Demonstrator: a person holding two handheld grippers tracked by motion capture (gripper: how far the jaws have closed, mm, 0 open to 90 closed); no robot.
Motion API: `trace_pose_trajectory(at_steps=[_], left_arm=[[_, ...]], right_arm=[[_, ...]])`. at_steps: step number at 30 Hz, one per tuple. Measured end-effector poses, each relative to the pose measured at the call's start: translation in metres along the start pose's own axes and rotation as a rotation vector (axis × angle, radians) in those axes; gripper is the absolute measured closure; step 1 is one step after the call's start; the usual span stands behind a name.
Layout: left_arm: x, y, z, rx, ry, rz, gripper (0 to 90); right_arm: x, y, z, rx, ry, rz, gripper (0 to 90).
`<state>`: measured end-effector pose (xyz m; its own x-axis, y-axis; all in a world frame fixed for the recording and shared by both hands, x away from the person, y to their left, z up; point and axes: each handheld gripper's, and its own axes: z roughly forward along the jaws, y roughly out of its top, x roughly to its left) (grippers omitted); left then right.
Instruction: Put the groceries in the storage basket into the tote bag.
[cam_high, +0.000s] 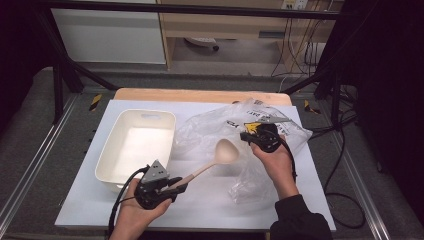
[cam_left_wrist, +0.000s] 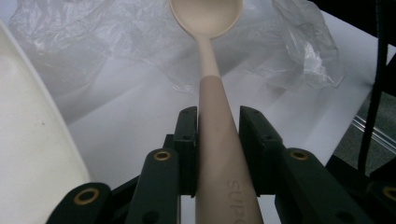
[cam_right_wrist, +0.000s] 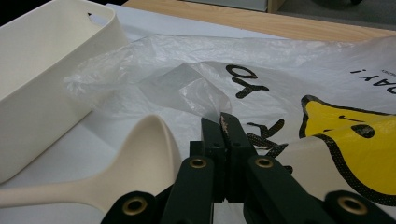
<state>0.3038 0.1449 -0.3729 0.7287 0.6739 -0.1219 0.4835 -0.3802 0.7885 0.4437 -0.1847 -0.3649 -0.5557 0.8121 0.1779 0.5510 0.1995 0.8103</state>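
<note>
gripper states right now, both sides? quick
Left gripper: closed on the handle of the beige spoon.
Right gripper: closed, pinching a fold of the clear plastic bag.

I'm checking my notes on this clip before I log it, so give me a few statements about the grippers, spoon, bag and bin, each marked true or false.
1. The left gripper is shut on the handle of the spoon. True.
2. The right gripper hangs open above the table. False: its jaws are closed on a fold of the plastic bag.
3. The spoon lies inside the white bin. False: it is held in the air beside the bin, its bowl toward the bag.
4. The bag carries black letters and a yellow print. True.
5. The bin holds several utensils. False: nothing can be seen in it.
</note>
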Motion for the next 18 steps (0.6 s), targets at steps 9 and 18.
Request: trace_pose_trajectory(at_steps=[9,18], left_arm=[[-0.008,0.000,0.040,0.007,-0.006,0.005,69.1],[-0.006,0.007,0.067,-0.014,0.038,0.018,69.1]], right_arm=[[0.005,0.002,-0.004,-0.012,0.004,-0.014,90.0],[0.008,0.002,-0.005,-0.011,0.010,-0.015,90.0]])
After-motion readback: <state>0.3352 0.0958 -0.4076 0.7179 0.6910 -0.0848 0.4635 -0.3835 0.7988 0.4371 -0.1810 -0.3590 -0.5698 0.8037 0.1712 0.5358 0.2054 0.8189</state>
